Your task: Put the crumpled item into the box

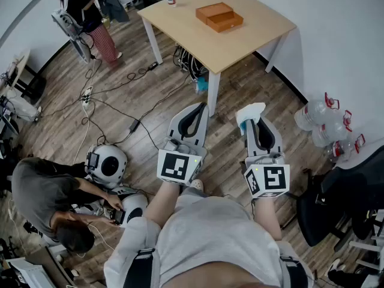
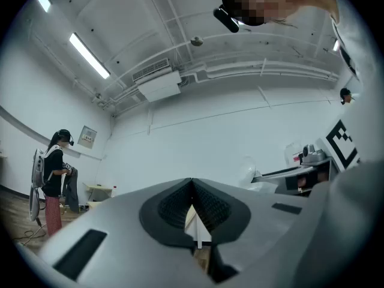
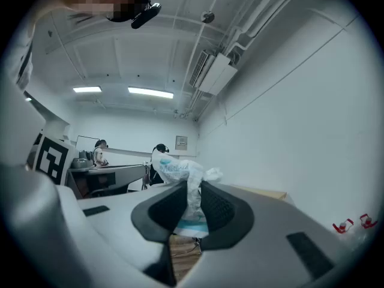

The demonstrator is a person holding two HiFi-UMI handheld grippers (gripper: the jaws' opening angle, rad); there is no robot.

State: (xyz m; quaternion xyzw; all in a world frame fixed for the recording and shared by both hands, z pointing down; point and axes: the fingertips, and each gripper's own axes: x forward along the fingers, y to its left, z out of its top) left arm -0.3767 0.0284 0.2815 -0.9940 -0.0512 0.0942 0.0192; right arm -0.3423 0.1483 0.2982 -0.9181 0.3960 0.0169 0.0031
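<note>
Carry step: crumpled wrapper in grip, box not yet reached.
Right claw point(image 3: 191, 204) is clenched on the crumpled white wrapper point(image 3: 179, 171) with blue print, held up close to the body. Left claw point(image 2: 192, 209) is pressed closed on nothing. Both are well apart from the wooden counter point(image 1: 258, 38) ahead. The orange box point(image 1: 219, 17) sits there in two overlapping pieces; I cannot tell if it is open. Next move likely calls for walking to the counter, bringing the wrapper over the box opening and releasing it.

Crumpled white wrapper point(image 3: 180, 174) in right gripper's point(image 3: 191, 204) jaws; orange box point(image 1: 219, 17) well apart on table point(image 1: 255, 38).
</note>
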